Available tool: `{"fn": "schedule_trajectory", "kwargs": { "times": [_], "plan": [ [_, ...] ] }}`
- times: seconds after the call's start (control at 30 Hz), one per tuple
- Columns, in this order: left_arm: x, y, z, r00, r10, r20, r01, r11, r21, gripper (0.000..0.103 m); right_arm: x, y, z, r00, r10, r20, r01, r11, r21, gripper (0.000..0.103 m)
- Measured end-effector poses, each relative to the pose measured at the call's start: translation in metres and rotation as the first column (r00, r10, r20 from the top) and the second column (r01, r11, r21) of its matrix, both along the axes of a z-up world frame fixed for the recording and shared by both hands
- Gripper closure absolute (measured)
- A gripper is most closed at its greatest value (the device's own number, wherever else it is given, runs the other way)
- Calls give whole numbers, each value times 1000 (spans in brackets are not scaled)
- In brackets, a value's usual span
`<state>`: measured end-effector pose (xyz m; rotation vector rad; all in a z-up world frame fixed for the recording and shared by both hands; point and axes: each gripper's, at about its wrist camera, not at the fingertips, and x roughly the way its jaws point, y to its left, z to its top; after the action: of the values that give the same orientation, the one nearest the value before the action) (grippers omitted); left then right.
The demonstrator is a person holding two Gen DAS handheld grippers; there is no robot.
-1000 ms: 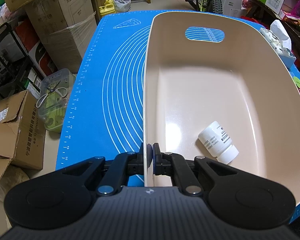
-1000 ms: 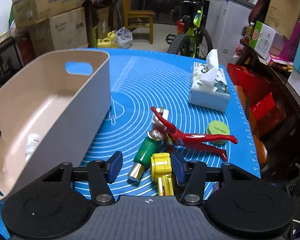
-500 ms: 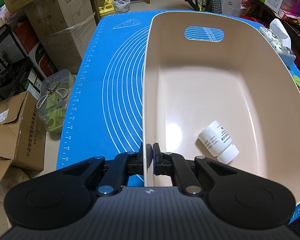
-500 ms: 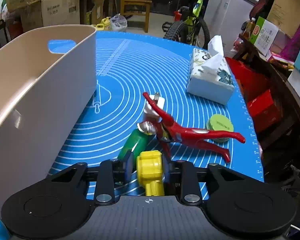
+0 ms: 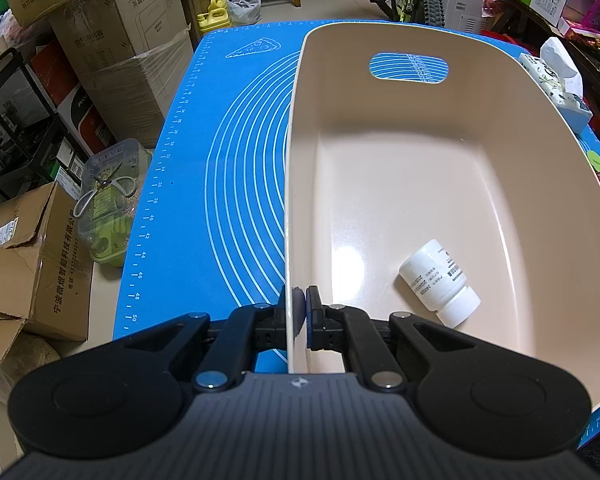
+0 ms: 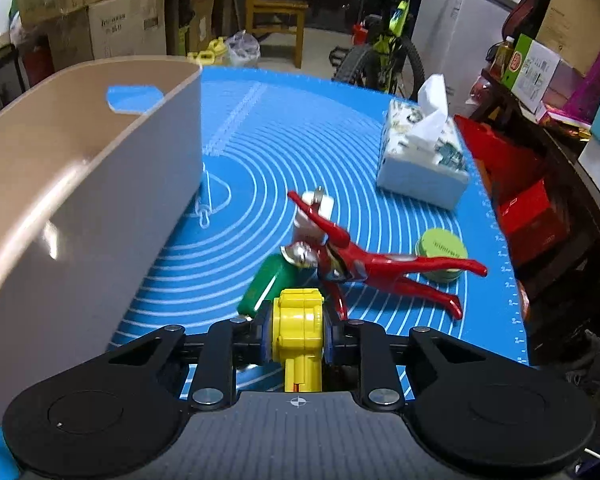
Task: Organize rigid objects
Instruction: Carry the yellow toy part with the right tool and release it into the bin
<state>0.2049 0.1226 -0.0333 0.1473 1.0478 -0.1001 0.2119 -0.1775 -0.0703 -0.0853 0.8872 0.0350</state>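
Observation:
My left gripper (image 5: 298, 312) is shut on the near left rim of a beige plastic bin (image 5: 500, 128), which stands on the blue mat. A white pill bottle (image 5: 440, 282) lies on its side inside the bin. In the right wrist view my right gripper (image 6: 298, 330) is shut on a yellow toy block (image 6: 298, 320), just right of the bin (image 6: 80, 208). On the mat beyond it lie a green cylinder (image 6: 266, 286), a red action figure (image 6: 364, 264), a small white object (image 6: 314, 210) and a round green tin (image 6: 442, 250).
A tissue box (image 6: 424, 160) stands at the mat's far right. The blue mat (image 5: 220, 152) covers the table. Cardboard boxes (image 5: 112, 40) and a clear container with scissors (image 5: 106, 200) sit on the floor to the left. A bicycle and red boxes stand beyond the table.
My right gripper has closed on the yellow toy block and moved forward and lower over the mat. My left gripper stays clamped on the bin rim.

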Motion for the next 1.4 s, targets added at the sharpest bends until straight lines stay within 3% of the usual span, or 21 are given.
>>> {"fn": "schedule_trajectory", "kwargs": {
  "times": [0.33,0.63,0.8,1.13,1.4],
  "plan": [
    [0,-1,0,1000,0,0,0,1000,1,95,-19,9,47,985,-68,158,59,996,61,70],
    [0,-1,-1,1000,-2,-1,2,1000,2,95,-34,28,100,920,-142,366,65,975,213,70],
    [0,-2,-2,1000,-6,-1,6,1000,7,95,-30,51,115,897,-129,423,11,963,269,70],
    [1,-2,-2,1000,-8,-2,8,1000,6,95,-13,109,105,919,0,394,-111,960,258,70],
    [0,-2,-2,1000,-8,-3,8,1000,6,95,1,146,73,967,116,228,-164,965,207,70]
  ]
}}
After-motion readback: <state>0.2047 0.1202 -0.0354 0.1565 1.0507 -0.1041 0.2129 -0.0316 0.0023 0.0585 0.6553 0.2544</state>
